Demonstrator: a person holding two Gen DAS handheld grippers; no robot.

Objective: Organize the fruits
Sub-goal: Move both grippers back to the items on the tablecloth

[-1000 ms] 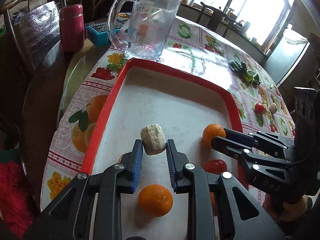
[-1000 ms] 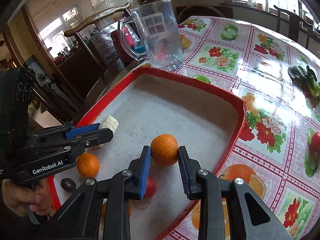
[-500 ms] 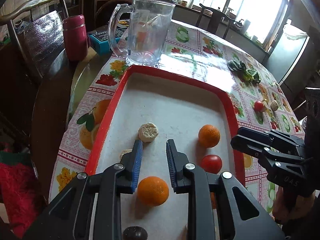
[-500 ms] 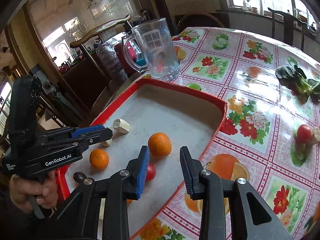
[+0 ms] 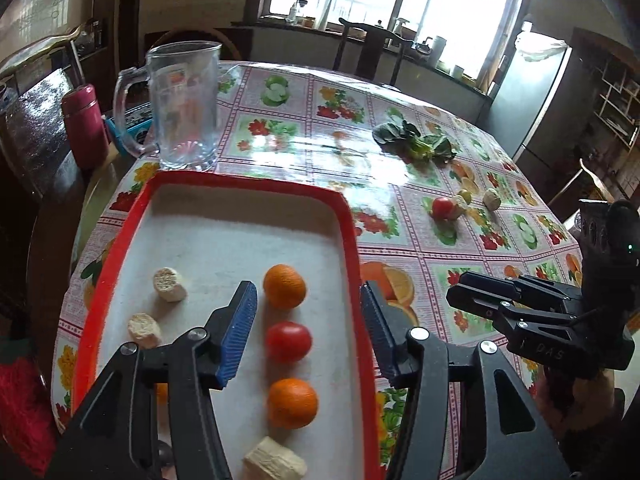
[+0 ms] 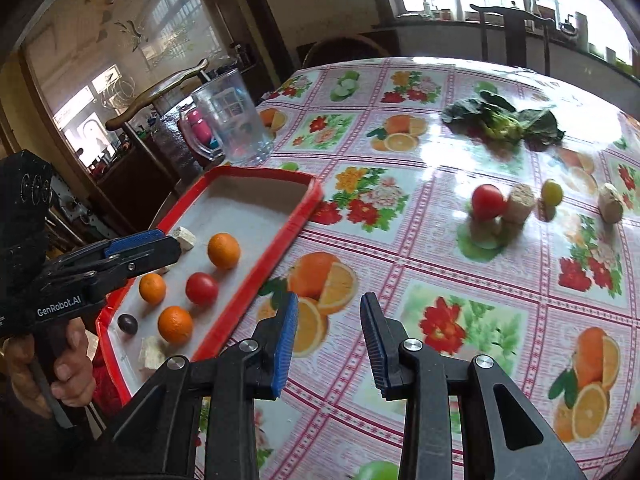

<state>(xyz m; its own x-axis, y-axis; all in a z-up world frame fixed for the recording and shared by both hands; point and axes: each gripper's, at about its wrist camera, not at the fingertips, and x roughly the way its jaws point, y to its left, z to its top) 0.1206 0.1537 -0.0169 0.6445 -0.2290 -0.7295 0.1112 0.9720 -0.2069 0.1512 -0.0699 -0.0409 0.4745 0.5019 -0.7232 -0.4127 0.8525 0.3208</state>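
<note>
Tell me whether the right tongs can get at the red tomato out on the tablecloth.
Probably yes. The right tongs are open and empty, and only bare tablecloth lies between them and the tomato. A pale chunk touching its side could crowd the grip.

The left camera sits just behind the left gripper [image 5: 308,332] and looks down along its fingers, close above the red tray [image 5: 352,216]. The right camera sits behind the right gripper [image 6: 329,342], close over the table [image 6: 440,264] beside the tray. Both views share the tray, the glass jug [image 5: 182,106] and the leafy greens [image 5: 416,142] far beyond the jaws.
</note>
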